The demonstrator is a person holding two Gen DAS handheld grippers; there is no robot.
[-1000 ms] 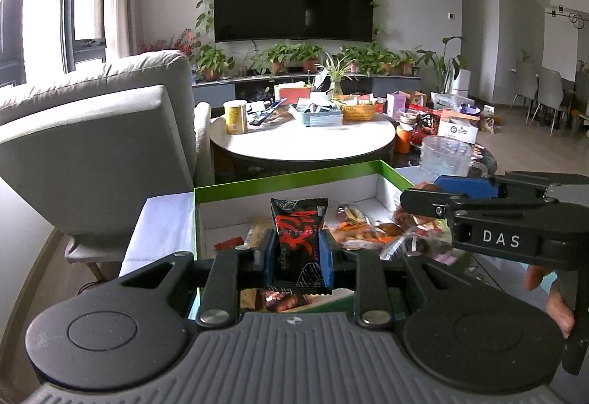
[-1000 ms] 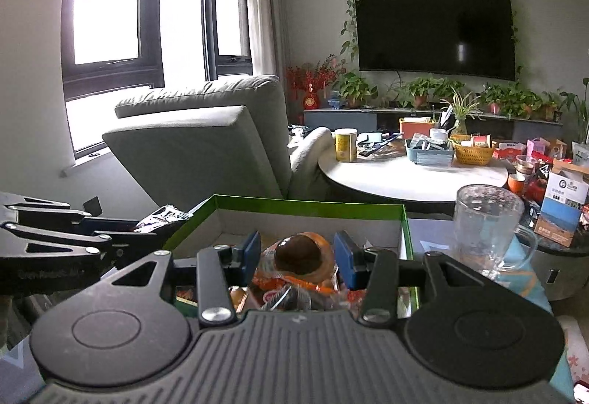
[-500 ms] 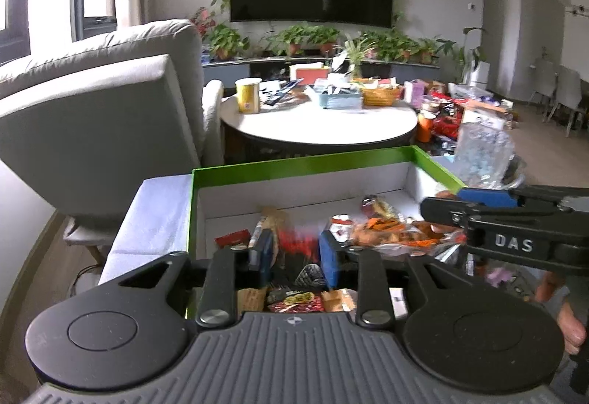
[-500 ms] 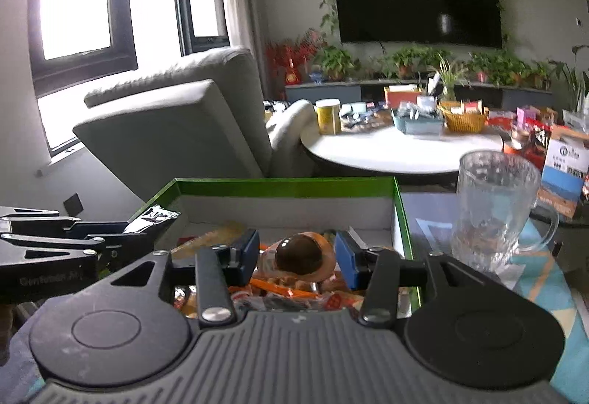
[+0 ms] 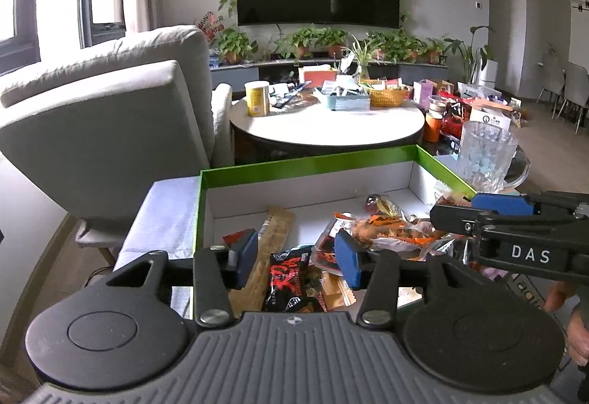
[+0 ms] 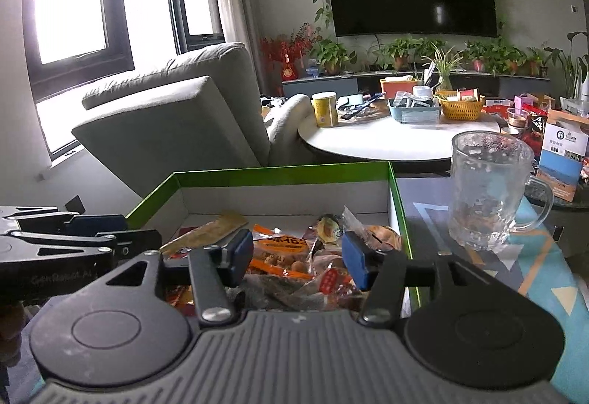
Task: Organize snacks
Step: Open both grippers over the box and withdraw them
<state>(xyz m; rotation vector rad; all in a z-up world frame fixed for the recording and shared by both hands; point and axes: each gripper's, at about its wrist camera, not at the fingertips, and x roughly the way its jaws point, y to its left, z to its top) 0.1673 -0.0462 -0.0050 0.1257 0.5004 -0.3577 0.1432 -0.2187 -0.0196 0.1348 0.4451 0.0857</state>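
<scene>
A green-rimmed white box [image 5: 305, 161] [image 6: 279, 174] holds several snack packets. My left gripper [image 5: 296, 258] is open over its near left part. A black and red packet [image 5: 291, 280] lies loose in the box below the left gripper's pads. A long tan bar [image 5: 274, 231] lies beside it. My right gripper [image 6: 298, 256] is open over the box's near right part, above an orange snack bag [image 6: 281, 251]. A round brown-centred snack [image 6: 329, 227] lies just beyond it. Each gripper shows side-on in the other's view [image 5: 515, 234] [image 6: 62, 242].
A glass mug [image 6: 486, 197] [image 5: 486, 155] stands on the patterned cloth right of the box. A grey armchair [image 5: 110, 131] is at the left. A round white table [image 5: 324, 124] with a yellow can, baskets and boxes stands behind the box.
Both grippers lowered over the box and opened. The left let go of the black and red packet; the right let go of the round brown snack. Both now lie in the box.
</scene>
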